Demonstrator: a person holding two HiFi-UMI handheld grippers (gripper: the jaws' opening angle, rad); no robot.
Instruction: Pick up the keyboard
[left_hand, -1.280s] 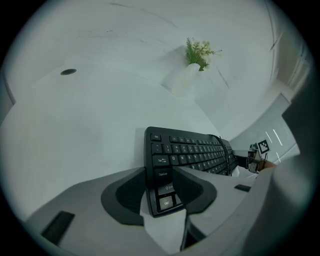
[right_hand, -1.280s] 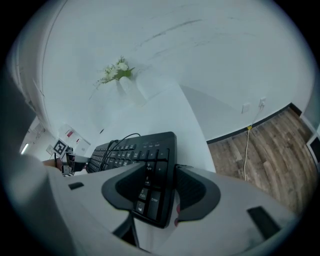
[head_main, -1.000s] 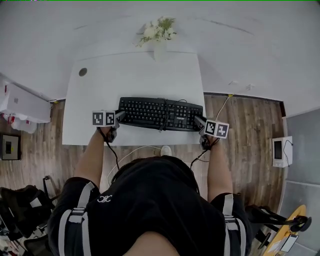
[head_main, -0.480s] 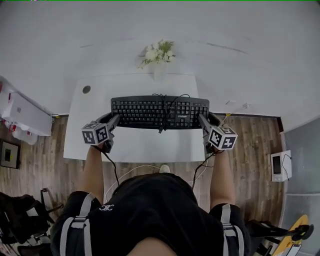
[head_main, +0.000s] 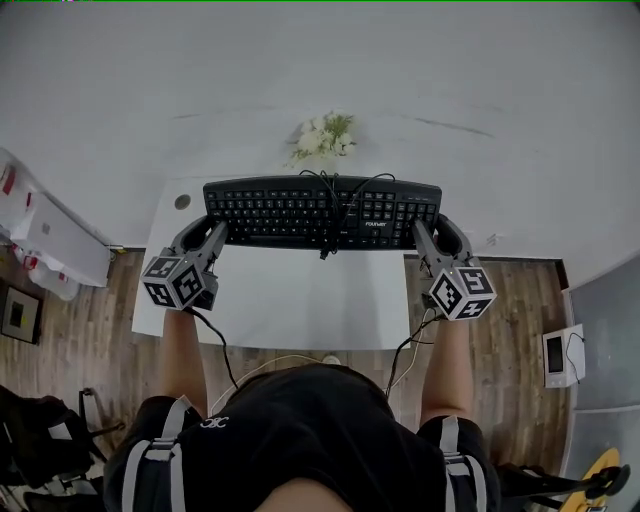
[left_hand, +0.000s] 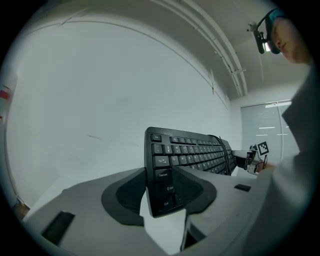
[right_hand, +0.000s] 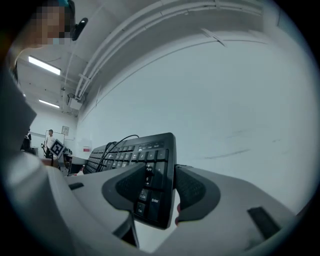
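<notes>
A black keyboard (head_main: 320, 210) hangs in the air above the white desk (head_main: 280, 300), held level by its two ends. My left gripper (head_main: 216, 234) is shut on the keyboard's left end (left_hand: 162, 185), one pad on the keys and one behind. On the right end (right_hand: 150, 192) my right gripper (head_main: 421, 234) is shut the same way. The keyboard's black cable (head_main: 332, 215) lies bundled over the keys and dangles at the middle. Both gripper views look along the keyboard toward the pale wall.
A vase of white flowers (head_main: 322, 136) stands at the desk's far edge behind the keyboard. A cable hole (head_main: 182, 201) sits at the desk's far left corner. White boxes (head_main: 40, 240) lie on the floor at left, and a small device (head_main: 555, 352) at right.
Both grippers have risen together with the keyboard, lifting it off the desk. It now appears higher and nearer the head camera, covering the desk's far edge.
</notes>
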